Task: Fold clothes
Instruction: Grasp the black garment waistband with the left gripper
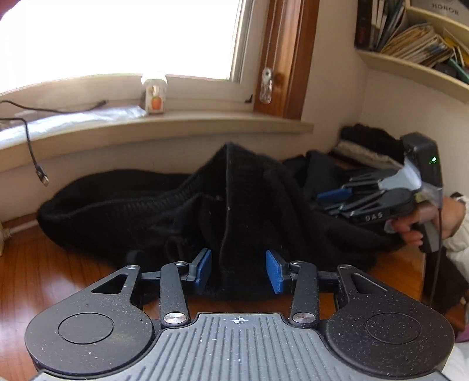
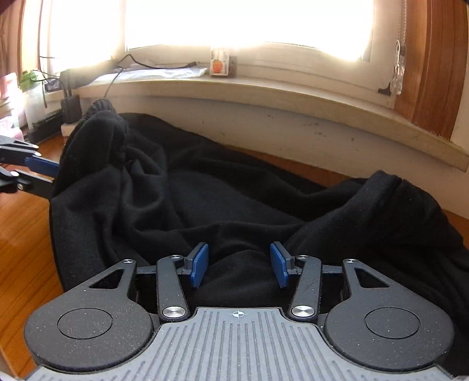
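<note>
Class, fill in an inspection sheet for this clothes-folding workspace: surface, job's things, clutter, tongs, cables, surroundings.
Surface: wooden floor, partly bare.
Job's things: black garment, rumpled in a heap, unfolded, lying below the windowsill.
Clutter: dark and pale clothes pile in the corner; small carton with an orange picture on the sill.
Tongs: left tongs open, a ridge of cloth between the pads, not pressed; right tongs open over cloth.
Cables: black cable hanging from the sill, plug loose.
Surroundings: bright window; bookshelf upper right.
</note>
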The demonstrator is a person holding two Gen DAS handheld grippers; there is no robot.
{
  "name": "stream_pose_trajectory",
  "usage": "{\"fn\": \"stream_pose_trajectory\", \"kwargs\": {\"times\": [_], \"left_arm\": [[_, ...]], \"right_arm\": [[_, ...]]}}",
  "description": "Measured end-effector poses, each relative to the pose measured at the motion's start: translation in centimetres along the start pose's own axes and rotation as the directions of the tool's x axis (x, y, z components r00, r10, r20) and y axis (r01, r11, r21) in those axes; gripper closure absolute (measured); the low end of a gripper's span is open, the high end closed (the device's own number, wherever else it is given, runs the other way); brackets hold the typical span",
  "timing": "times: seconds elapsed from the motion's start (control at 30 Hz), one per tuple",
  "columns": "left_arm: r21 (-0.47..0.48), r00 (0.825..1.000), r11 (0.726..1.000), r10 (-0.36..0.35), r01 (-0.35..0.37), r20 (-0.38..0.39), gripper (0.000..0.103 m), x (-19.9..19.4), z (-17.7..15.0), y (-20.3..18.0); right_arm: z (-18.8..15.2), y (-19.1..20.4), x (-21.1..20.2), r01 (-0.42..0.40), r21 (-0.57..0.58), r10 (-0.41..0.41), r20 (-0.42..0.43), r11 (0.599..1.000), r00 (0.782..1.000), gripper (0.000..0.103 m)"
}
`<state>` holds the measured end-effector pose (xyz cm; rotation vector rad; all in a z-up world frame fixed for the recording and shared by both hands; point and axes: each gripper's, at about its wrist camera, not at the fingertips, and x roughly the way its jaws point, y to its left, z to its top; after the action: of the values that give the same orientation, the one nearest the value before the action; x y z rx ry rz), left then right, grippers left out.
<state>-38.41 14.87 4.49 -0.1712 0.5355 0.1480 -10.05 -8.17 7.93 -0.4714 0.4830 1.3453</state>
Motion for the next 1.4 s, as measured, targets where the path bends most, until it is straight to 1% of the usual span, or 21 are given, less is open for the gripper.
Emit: {"fn": "stream_pose_trajectory", "kwargs": {"times": [0.07, 0.1, 0.13, 0.17, 0.2, 0.3, 0.37, 0.43, 0.57, 0.67, 0.83, 0.9, 0.97, 1.07, 1.1, 1.13, 1.17, 1.2, 1.27, 1.3, 1.4], "left_arm": [[0.009, 1.0, 1.0, -0.014, 0.014, -0.021, 0.061, 0.6, -0.2, -0.1], [0.019, 1.0, 1.0, -0.013, 0.014, -0.028, 0.071, 0.8, -0.4, -0.2], [0.031, 1.0, 0.999, -0.009, 0.01, -0.03, 0.078, 1.0, -0.5, -0.3], [0.034, 0.999, 0.999, -0.006, 0.007, -0.031, 0.08, 1.0, -0.6, -0.4], [0.031, 1.0, 0.999, -0.004, 0.004, -0.026, 0.094, 0.6, -0.7, -0.4], [0.024, 1.0, 1.0, 0.007, -0.007, 0.0, 0.095, -0.9, -1.0, -0.1], [0.007, 1.0, 1.0, 0.009, -0.01, 0.017, 0.095, -2.5, -1.3, 0.3], [-0.001, 0.999, 1.0, 0.027, -0.027, 0.027, 0.095, -4.3, -2.0, 0.8], [-0.041, 0.997, 0.998, 0.059, -0.057, 0.046, 0.095, -8.7, -3.9, 2.6], [-0.088, 0.989, 0.987, 0.14, -0.136, 0.037, 0.095, -12.2, -5.5, 4.3], [-0.186, 0.961, 0.945, 0.276, -0.271, 0.005, 0.095, -16.4, -8.2, 8.0], [-0.204, 0.958, 0.937, 0.287, -0.282, -0.007, 0.095, -17.2, -8.6, 8.7], [-0.215, 0.958, 0.935, 0.286, -0.281, -0.011, 0.094, -17.9, -8.9, 9.2], [-0.215, 0.957, 0.934, 0.292, -0.286, -0.006, 0.087, -18.3, -8.4, 9.4], [-0.212, 0.952, 0.93, 0.307, -0.3, 0.0, 0.077, -18.5, -8.3, 9.4], [-0.212, 0.948, 0.927, 0.317, -0.308, 0.01, 0.072, -18.7, -8.1, 9.5], [-0.213, 0.947, 0.927, 0.319, -0.307, 0.022, 0.062, -19.0, -7.8, 9.6], [-0.212, 0.947, 0.928, 0.32, -0.305, 0.035, 0.058, -19.1, -7.4, 9.4], [-0.201, 0.945, 0.93, 0.323, -0.306, 0.052, 0.055, -19.1, -6.3, 9.2], [-0.191, 0.945, 0.933, 0.322, -0.306, 0.062, 0.051, -19.0, -5.7, 9.0], [-0.148, 0.956, 0.955, 0.273, -0.256, 0.104, 0.04, -18.3, -3.4, 8.2]], "right_arm": [[-0.1, -0.1, -0.1, -0.003, 0.002, 0.003, 0.005, 1.0, 1.0, 0.055], [-0.1, -0.1, -0.1, -0.004, 0.004, 0.004, 0.007, 1.0, 1.0, 0.055], [-0.1, -0.1, -0.1, -0.005, 0.005, 0.005, 0.009, 1.0, 1.0, 0.055], [-0.1, -0.1, -0.1, -0.006, 0.006, 0.006, 0.01, 1.0, 1.0, 0.055], [-0.1, -0.1, -0.1, -0.006, 0.004, 0.006, 0.011, 1.0, 1.0, 0.055], [0.0, -0.2, -0.2, -0.011, 0.008, 0.011, 0.008, 1.0, 1.0, 0.055], [0.2, -0.6, -0.5, -0.039, 0.031, 0.038, 0.011, 0.999, 0.999, 0.055], [0.4, -1.0, -0.9, -0.073, 0.056, 0.072, 0.02, 0.996, 0.997, 0.055], [0.8, -1.7, -2.3, -0.095, 0.08, 0.091, 0.052, 0.992, 0.994, 0.055], [1.1, -2.0, -3.2, -0.094, 0.087, 0.088, 0.075, 0.992, 0.993, 0.054], [0.9, -2.8, -3.3, 0.0, 0.07, -0.004, 0.063, 0.998, 0.998, 0.054], [0.5, -3.4, -3.2, 0.033, 0.074, -0.037, 0.053, 0.997, 0.998, 0.054], [-0.1, -4.2, -3.2, 0.053, 0.093, -0.057, 0.044, 0.994, 0.997, 0.054], [-1.3, -5.6, -3.4, 0.07, 0.122, -0.075, 0.043, 0.99, 0.996, 0.053], [-1.7, -6.0, -3.5, 0.075, 0.132, -0.081, 0.043, 0.988, 0.996, 0.053], [-2.0, -6.3, -3.5, 0.08, 0.137, -0.087, 0.045, 0.987, 0.995, 0.05], [-2.2, -6.6, -3.6, 0.086, 0.139, -0.094, 0.048, 0.987, 0.994, 0.048], [-2.6, -6.8, -3.8, 0.086, 0.142, -0.094, 0.052, 0.986, 0.994, 0.045], [-3.2, -7.1, -4.0, 0.076, 0.141, -0.085, 0.058, 0.987, 0.995, 0.044], [-3.3, -7.0, -3.7, 0.077, 0.13, -0.085, 0.058, 0.988, 0.995, 0.044], [-3.5, -6.5, -3.0, 0.085, 0.093, -0.091, 0.059, 0.992, 0.994, 0.044]]}}
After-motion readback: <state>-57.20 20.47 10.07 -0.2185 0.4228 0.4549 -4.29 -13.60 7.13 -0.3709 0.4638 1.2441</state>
